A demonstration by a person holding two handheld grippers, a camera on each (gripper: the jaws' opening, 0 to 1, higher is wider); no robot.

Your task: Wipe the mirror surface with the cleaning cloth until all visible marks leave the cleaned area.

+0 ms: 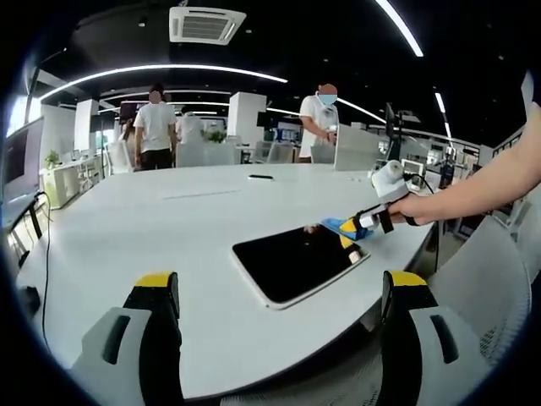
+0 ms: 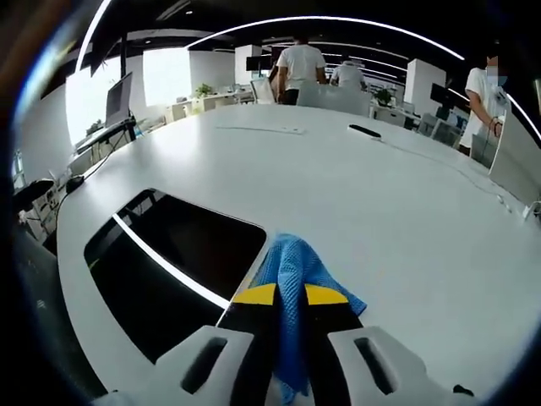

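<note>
Right gripper view: the right gripper (image 2: 290, 298) has its jaws closed tight on a blue cleaning cloth (image 2: 297, 269), a fold of which passes between the yellow tips and fans out ahead of them. The cloth lies at the mirror's edge, at about 3 o'clock of the mirror (image 2: 169, 262), partly on the white table (image 2: 380, 194). The mirror lies flat, a dark rounded rectangle reflecting a ceiling light strip.

Left gripper view: the left gripper (image 1: 283, 292) hangs above the near table edge with its jaws wide apart and nothing between them. The mirror (image 1: 296, 260) sits just ahead, between the tips, toward 12 o'clock. The right gripper (image 1: 372, 218), held by a person's hand (image 1: 418, 207), has the cloth (image 1: 342, 227) touching the mirror's far corner at about 2 o'clock.

Assessment: marks on the glass cannot be made out in either view; the surface reads as dark reflection. Judged from the cloth's position at the rim, the wipe appears to be at the start or end of a pass, and most of the surface remains uncovered by cloth. Completion cannot be confirmed. The mirror and cloth are both in sight. Other people stand well apart at the far side of the room.
</note>
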